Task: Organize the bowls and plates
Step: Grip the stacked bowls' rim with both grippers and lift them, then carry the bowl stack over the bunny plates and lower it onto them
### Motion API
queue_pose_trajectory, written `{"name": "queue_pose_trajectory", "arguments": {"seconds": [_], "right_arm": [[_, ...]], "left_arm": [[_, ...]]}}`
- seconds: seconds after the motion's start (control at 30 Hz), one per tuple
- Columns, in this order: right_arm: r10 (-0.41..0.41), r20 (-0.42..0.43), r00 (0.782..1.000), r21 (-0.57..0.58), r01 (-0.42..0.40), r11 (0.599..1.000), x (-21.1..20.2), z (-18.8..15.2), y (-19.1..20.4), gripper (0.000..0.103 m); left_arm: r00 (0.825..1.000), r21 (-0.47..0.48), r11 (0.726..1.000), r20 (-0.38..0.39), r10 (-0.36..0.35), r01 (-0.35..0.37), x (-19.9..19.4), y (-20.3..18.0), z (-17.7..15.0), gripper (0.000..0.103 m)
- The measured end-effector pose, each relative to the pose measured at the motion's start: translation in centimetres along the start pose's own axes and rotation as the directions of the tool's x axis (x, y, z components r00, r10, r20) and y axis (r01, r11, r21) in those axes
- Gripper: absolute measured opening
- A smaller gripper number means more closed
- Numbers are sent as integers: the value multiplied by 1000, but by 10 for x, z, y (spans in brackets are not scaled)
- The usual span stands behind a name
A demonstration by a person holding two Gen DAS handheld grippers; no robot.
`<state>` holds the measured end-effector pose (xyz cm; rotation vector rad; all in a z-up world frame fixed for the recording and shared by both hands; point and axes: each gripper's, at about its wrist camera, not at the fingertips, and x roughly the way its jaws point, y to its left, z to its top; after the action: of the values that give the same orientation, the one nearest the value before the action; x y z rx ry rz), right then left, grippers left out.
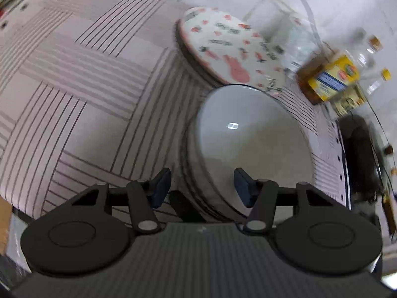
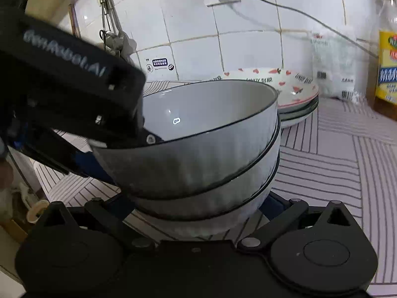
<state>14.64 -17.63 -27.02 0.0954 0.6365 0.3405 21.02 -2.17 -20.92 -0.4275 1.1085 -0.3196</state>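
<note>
White tiled wall behind my striped table [image 1: 74,79] | left wrist: left gripper [image 1: 202,186] jaws spread astride rim of top grey bowl [image 1: 248,136], heart-print plates [image 1: 223,47] behind | right wrist: right gripper [image 2: 198,208], jaws spread around bottom of three stacked dark-rimmed bowls [image 2: 198,173], contact unclear.

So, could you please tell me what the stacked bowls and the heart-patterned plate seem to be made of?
The stacked bowls look like glazed ceramic: glossy grey-white walls, a dark rim line and a sharp light reflection inside. The heart-patterned plate also looks like glazed ceramic, white with printed pink hearts and lettering, though melamine cannot be ruled out.
</note>
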Motion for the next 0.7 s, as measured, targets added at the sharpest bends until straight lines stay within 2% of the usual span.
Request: {"name": "queue_pose_trajectory", "arguments": {"seconds": [0.07,0.17,0.33,0.43,0.7], "right_arm": [[11,4,1000,-7,-11,1000,0,-1,-1,102],[32,8,999,-20,-31,999,0,-2,-4,102],[50,-30,998,-18,-50,999,-1,3,-5,101],[89,-58,994,-22,-91,996,-4,7,-12,101],[80,-48,996,-3,-81,997,-12,2,-12,100]], "left_arm": [[1000,-58,998,0,-29,29,4,7,2,57],[999,-43,998,14,-50,51,6,7,3,49],[998,-62,996,5,-66,67,4,9,2,45],[998,-24,997,-18,-68,68,3,5,2,46],[998,46,997,-27,-58,59,-1,-7,3,46]]}}
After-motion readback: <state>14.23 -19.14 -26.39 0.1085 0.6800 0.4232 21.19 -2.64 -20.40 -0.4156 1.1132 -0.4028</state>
